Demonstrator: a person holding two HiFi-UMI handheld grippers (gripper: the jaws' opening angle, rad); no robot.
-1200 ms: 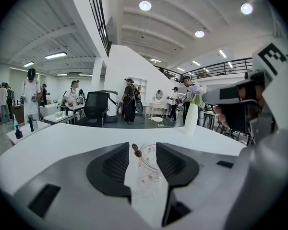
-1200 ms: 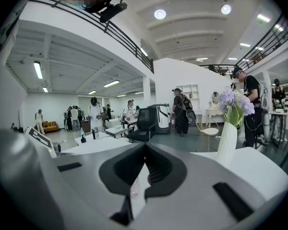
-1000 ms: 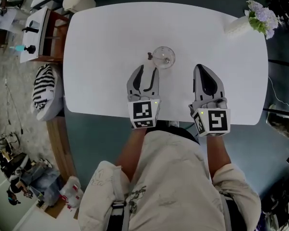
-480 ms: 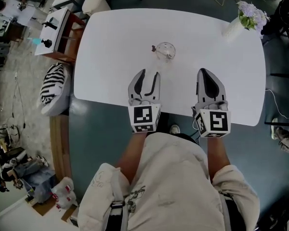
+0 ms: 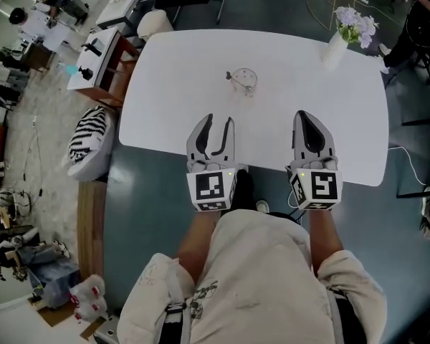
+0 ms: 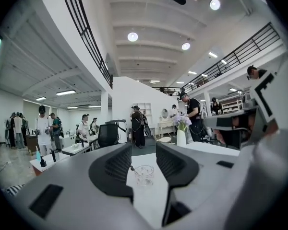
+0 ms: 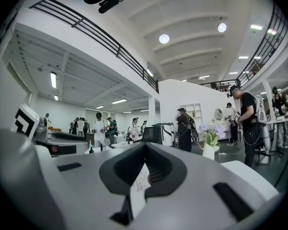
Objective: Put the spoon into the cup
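A: So, how do the two grippers stand?

B: The left gripper (image 5: pixel 218 120) has its jaws spread, with nothing between them. In the left gripper view you look straight through the gap (image 6: pixel 143 152) at bare table (image 5: pixel 165 84). The right gripper (image 5: pixel 306 115) has its jaws pressed together at the tips, and it pinches nothing. Its own view (image 7: pixel 145 147) shows only a sliver of white tabletop through the hollow behind the tips.

A: And the cup?

B: The cup (image 5: pixel 242 79) is clear glass and stands upright on the table, ahead of the left gripper and a little to its right, well clear of the tips. From the left gripper's camera it sits right in the opening between the jaws, but far off (image 6: pixel 145 174). It lies forward and to the left of the right gripper.

A: Where is the spoon?

B: The spoon (image 5: pixel 231 75) is in the cup already, with its handle leaning out over the rim to the left (image 6: pixel 133 168).

A: Anything else on the table?

B: A white vase (image 5: pixel 335 47) of pale purple flowers (image 5: pixel 355 21) stands at the far edge, ahead of the right gripper and slightly to its right. It also shows in both gripper views (image 6: pixel 181 137) (image 7: pixel 210 151).
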